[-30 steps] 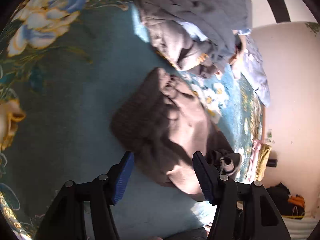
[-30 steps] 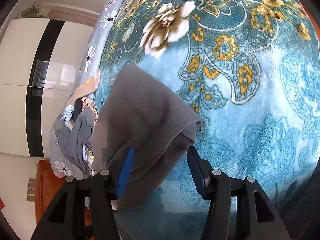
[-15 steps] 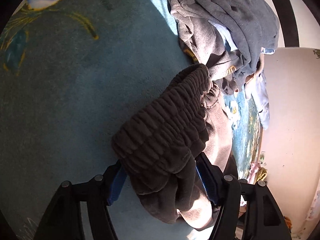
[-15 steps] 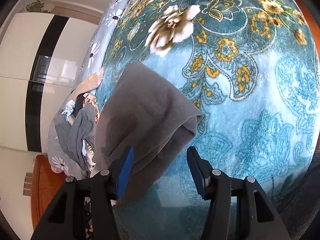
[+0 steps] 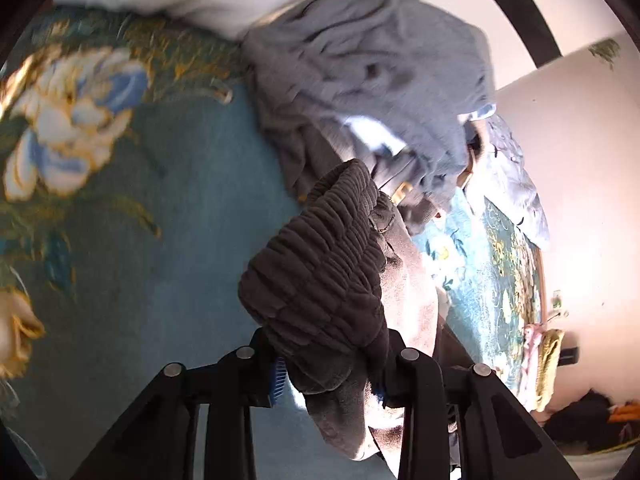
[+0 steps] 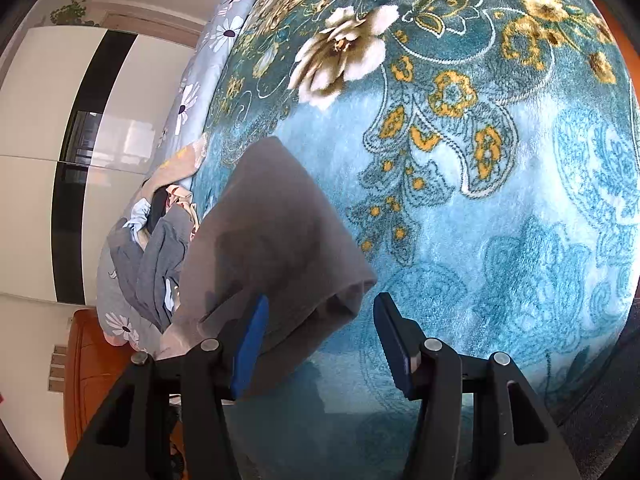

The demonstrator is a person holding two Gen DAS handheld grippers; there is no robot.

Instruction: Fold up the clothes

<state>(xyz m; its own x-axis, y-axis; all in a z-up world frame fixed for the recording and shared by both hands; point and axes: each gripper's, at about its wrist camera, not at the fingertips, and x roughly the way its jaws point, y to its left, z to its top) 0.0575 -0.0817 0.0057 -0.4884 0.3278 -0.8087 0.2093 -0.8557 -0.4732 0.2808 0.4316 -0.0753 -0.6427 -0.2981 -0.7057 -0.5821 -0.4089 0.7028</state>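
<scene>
A brown-grey pair of pants with a ribbed elastic waistband fills the middle of the left wrist view. My left gripper is shut on that waistband, which bunches up and hangs over the jaws. In the right wrist view the same garment's smooth leg lies across the teal floral blanket. My right gripper is open, with the fabric's folded edge lying between its blue pads and not clamped.
A heap of grey clothes lies just beyond the waistband, seen also as a grey pile at the bed's edge. A white wardrobe with a black stripe and an orange wooden bed frame stand to the left.
My left gripper has moved onto the waistband, closed on it and lifted it off the blanket. The right gripper stays open over the pant leg, which has barely shifted.
</scene>
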